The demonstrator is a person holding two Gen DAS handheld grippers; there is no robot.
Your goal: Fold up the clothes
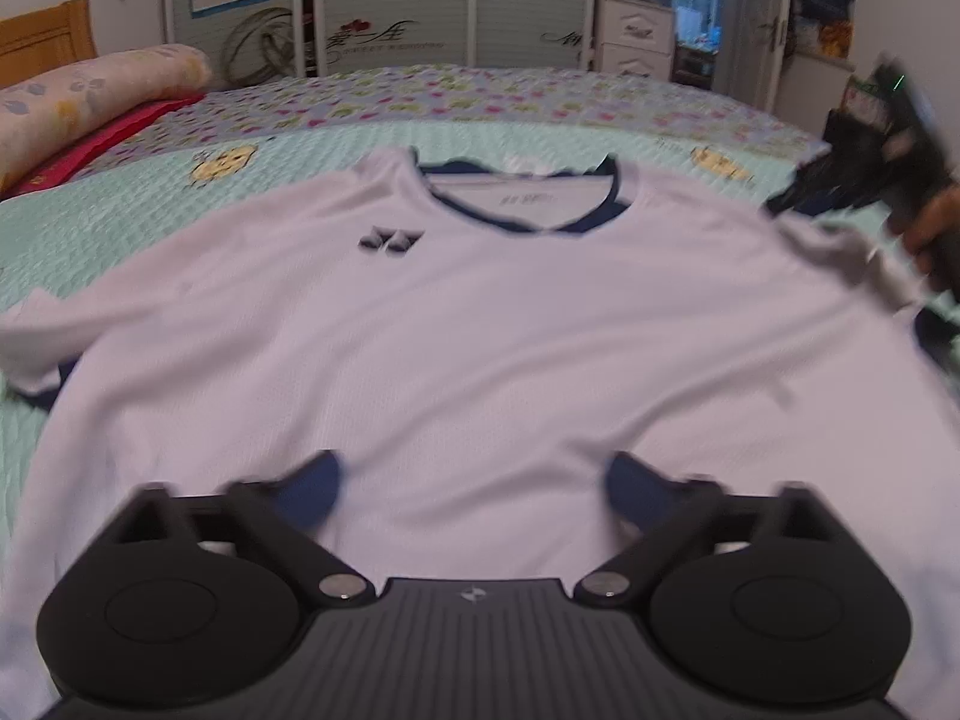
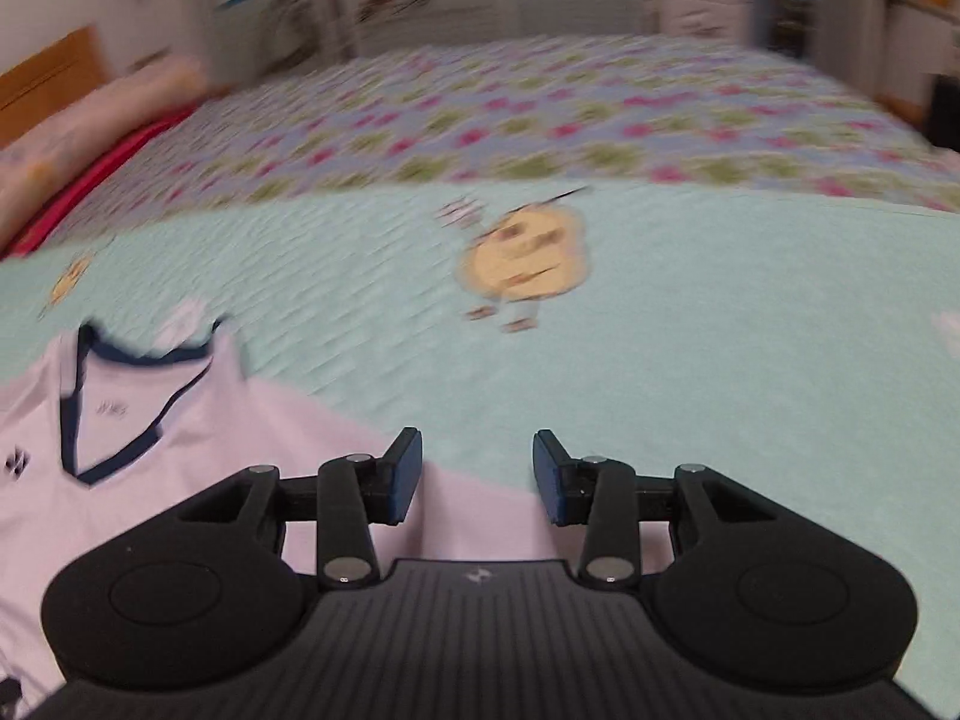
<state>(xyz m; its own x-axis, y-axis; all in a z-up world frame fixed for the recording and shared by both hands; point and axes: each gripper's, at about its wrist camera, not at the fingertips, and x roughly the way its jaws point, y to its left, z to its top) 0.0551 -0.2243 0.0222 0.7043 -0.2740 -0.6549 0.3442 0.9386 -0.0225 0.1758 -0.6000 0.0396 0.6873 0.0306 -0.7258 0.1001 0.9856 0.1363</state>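
Black left gripper (image 1: 468,492) stands wide apart over the hem of the white shirt (image 1: 456,324), clamping nothing; right gripper (image 2: 477,474) hangs half apart above the shirt's shoulder edge, nothing between its pads; the shirt lies face up, fairly flat, on the mint bedspread (image 2: 720,360); thin, light and limp, it should pinch best at sleeve or hem; bare bedspread lies beyond the collar (image 1: 522,204).
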